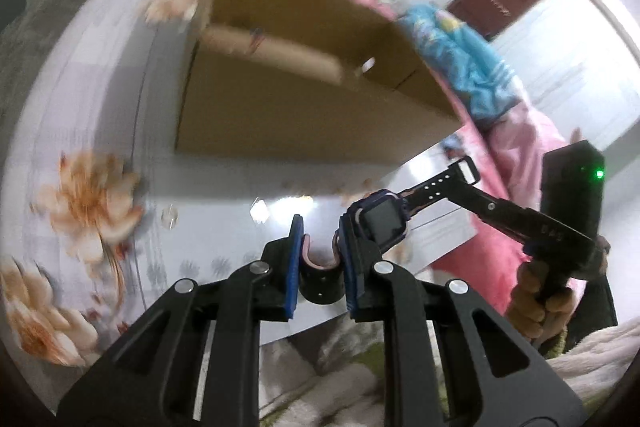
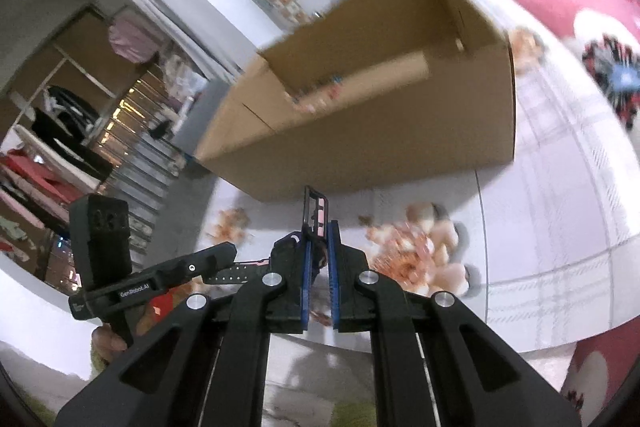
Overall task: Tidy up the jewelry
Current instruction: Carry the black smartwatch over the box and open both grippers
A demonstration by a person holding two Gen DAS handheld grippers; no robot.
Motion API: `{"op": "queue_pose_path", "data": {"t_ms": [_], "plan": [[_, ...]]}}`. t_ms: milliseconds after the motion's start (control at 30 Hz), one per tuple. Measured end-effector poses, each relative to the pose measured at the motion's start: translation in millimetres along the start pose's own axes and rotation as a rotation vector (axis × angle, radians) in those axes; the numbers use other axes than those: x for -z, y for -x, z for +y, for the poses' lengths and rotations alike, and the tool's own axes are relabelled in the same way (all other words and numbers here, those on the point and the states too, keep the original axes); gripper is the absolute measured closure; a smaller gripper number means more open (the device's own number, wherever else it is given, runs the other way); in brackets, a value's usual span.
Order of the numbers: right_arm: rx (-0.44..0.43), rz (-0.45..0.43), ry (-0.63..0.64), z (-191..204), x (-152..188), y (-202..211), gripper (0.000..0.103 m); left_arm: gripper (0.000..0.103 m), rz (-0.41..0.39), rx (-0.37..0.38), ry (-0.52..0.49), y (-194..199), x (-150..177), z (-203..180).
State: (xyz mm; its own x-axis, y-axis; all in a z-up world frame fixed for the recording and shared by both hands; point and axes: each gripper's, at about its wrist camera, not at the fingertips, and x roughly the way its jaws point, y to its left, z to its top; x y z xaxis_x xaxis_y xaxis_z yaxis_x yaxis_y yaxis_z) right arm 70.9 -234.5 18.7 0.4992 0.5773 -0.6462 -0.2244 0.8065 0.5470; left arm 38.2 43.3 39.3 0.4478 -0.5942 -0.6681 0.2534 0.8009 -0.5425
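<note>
Your left gripper [image 1: 320, 259] pinches looped strap, right gripper [image 2: 319, 251] clamps buckle end — smartwatch [image 1: 378, 223] spans both at frame centre, clear of table, cardboard box [image 1: 304, 67] above — likely destination.

Bright, motion-blurred, fisheye-warped edges

White floral table [image 1: 100, 107], open cardboard box [image 1: 304, 107] resting on it
</note>
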Motion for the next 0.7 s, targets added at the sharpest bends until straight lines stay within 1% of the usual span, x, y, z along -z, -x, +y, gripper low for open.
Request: {"op": "queue_pose_path", "data": {"t_ms": [67, 133, 167, 200, 233, 267, 300, 333, 400, 467, 533, 600, 700], "plan": [[-0.023, -0.056, 0.059, 13.2, -21.0, 16.3, 0.095, 0.086, -0.029, 0.016, -0.037, 11.1, -17.7, -11.1], [-0.059, -0.093, 0.093, 21.7, -42.6, 26.0, 0.095, 0.086, -0.066, 0.015, -0.078, 21.8, -44.9, -22.8], [-0.078, -0.114, 0.110, 25.2, -59.0, 29.9, 0.095, 0.086, -0.077, 0.013, -0.094, 25.5, -58.4, -26.2], [-0.085, -0.125, 0.118, 26.2, -72.9, 30.8, 0.095, 0.086, -0.088, 0.007, -0.107, 28.3, -74.4, -27.6], [-0.089, -0.128, 0.123, 25.2, -93.8, 27.2, 0.095, 0.086, -0.093, -0.003, -0.110, 26.8, -86.0, -28.7], [-0.091, -0.124, 0.119, 23.6, -106.7, 22.9, 0.095, 0.086, -0.091, -0.018, -0.108, 22.1, -102.5, -27.9], [-0.088, -0.104, 0.112, 19.8, -124.5, 13.3, 0.095, 0.086, -0.077, -0.035, -0.097, 13.3, -120.4, -25.4], [-0.077, -0.087, 0.106, 15.9, -136.8, 5.3, 0.095, 0.086, -0.061, -0.048, -0.087, 5.2, -131.5, -24.5], [-0.030, -0.032, 0.092, 7.0, -163.6, -21.1, 0.095, 0.086, -0.003, -0.097, -0.065, -21.5, -160.4, -15.6], [0.027, 0.025, 0.092, -5.1, -185.5, -49.0, 0.095, 0.086, 0.062, -0.127, -0.044, -50.8, -180.1, -12.4], [0.069, 0.088, 0.088, -12.6, -197.2, -75.8, 0.095, 0.086, 0.125, -0.150, -0.038, -72.6, -190.2, -5.0], [0.114, 0.136, 0.097, -20.9, -206.8, -97.8, 0.095, 0.086, 0.194, -0.207, -0.040, -103.5, -198.8, -0.3], [0.176, 0.196, 0.120, -28.8, -209.2, -123.0, 0.095, 0.086, 0.276, -0.270, -0.028, -137.3, -206.6, 9.5]]}}
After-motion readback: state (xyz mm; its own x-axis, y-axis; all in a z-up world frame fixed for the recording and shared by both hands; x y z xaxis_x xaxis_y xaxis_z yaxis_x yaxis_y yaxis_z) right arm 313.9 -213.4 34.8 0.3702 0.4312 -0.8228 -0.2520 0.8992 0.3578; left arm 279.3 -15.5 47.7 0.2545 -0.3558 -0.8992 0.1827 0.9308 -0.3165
